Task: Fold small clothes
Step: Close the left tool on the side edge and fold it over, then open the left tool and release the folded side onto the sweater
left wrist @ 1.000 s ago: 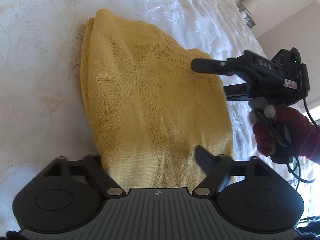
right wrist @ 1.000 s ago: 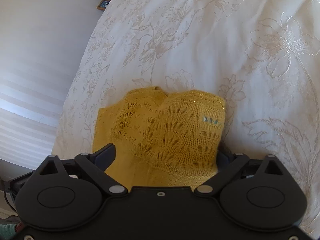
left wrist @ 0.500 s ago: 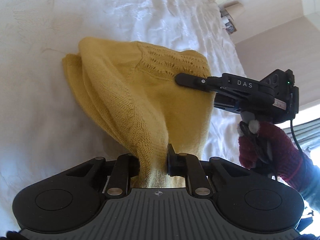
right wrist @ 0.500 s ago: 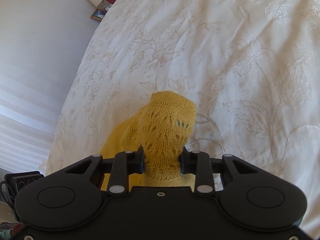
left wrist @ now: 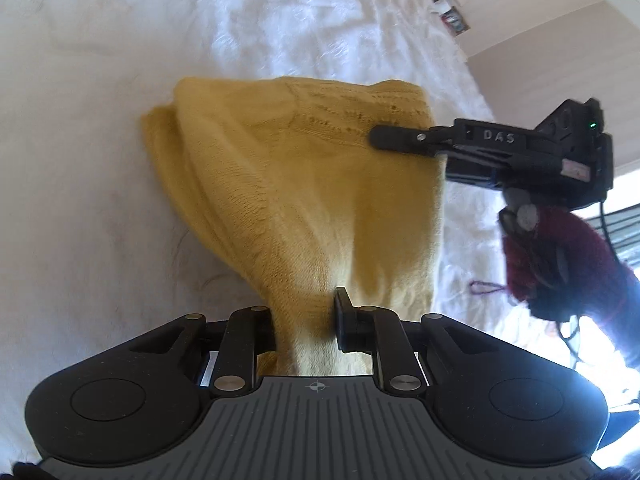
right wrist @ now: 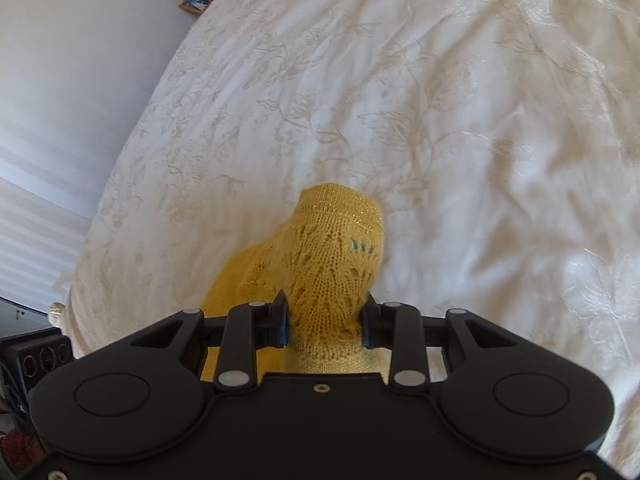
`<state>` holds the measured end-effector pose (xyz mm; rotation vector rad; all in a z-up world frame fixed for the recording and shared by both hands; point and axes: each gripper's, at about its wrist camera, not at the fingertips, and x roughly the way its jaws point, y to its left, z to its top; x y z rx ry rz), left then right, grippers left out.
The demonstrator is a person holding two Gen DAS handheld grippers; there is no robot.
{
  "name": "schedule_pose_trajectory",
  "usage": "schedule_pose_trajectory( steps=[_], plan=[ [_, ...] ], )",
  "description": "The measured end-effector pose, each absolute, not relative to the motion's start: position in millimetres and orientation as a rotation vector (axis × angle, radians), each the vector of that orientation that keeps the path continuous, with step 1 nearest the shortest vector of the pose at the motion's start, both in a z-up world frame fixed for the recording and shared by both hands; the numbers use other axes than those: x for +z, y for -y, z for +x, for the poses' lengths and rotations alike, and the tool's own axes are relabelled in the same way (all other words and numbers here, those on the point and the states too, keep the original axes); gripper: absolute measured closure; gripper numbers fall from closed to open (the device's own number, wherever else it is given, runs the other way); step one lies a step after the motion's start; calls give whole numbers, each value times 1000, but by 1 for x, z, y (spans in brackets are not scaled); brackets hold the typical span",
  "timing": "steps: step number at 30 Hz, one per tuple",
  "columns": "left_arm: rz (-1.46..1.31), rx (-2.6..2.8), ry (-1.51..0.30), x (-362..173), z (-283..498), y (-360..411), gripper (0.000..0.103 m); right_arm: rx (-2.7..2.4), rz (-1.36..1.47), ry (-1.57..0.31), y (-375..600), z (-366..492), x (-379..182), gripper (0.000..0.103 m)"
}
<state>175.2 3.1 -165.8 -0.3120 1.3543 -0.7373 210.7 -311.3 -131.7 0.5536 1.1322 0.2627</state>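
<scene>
A yellow knitted sweater (left wrist: 304, 184) hangs folded above a white embroidered bedspread (left wrist: 100, 160). My left gripper (left wrist: 306, 320) is shut on its plain lower edge. My right gripper (right wrist: 325, 320) is shut on its lacy neck end (right wrist: 336, 248), which bunches up between the fingers. In the left wrist view the right gripper (left wrist: 384, 136) pinches the sweater's far lace part from the right. The sweater is lifted and sags between the two grips.
The bedspread (right wrist: 440, 100) fills most of both views. A wall and small framed items (right wrist: 196, 0) lie beyond the bed's far edge. A hand in a red glove (left wrist: 560, 256) holds the right gripper.
Both grippers closed on the sweater, which lay flat on the bed one second ago. They have lifted it off the bedspread and it now hangs bunched between them.
</scene>
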Motion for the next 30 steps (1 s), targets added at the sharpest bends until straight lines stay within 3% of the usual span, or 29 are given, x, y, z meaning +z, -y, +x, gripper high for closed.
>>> schedule_pose_trajectory(
  steps=[7,9,13,15,18,20,21,23,26,29,30],
  plan=[
    [-214,-496,-1432,-196,141,-3,77,96,471,-1127,335,198,-157,49],
    [-203,-452,-1399,-186,131,-9,77,132,432,-1090,333,191,-146,49],
    [-124,-407,-1243,-154,115,-13,77,198,395,-1033,333,176,-130,36],
    [-93,-399,-1164,-139,115,-6,77,214,361,-1014,331,169,-124,35],
    [-67,-399,-1062,-124,123,8,66,236,322,-998,327,164,-122,23],
    [-60,-401,-1021,-121,135,20,52,252,306,-994,323,161,-121,17],
    [-58,-397,-1015,-122,141,26,51,263,305,-990,322,160,-121,16],
    [-59,-386,-1023,-126,155,39,51,301,307,-974,319,158,-119,5],
    [-63,-365,-1050,-134,174,53,49,344,308,-942,313,157,-115,1],
    [-34,-331,-1058,-139,184,58,34,377,326,-930,310,160,-115,1],
    [-24,-325,-1057,-140,187,60,33,387,330,-928,309,161,-115,1]
  ],
)
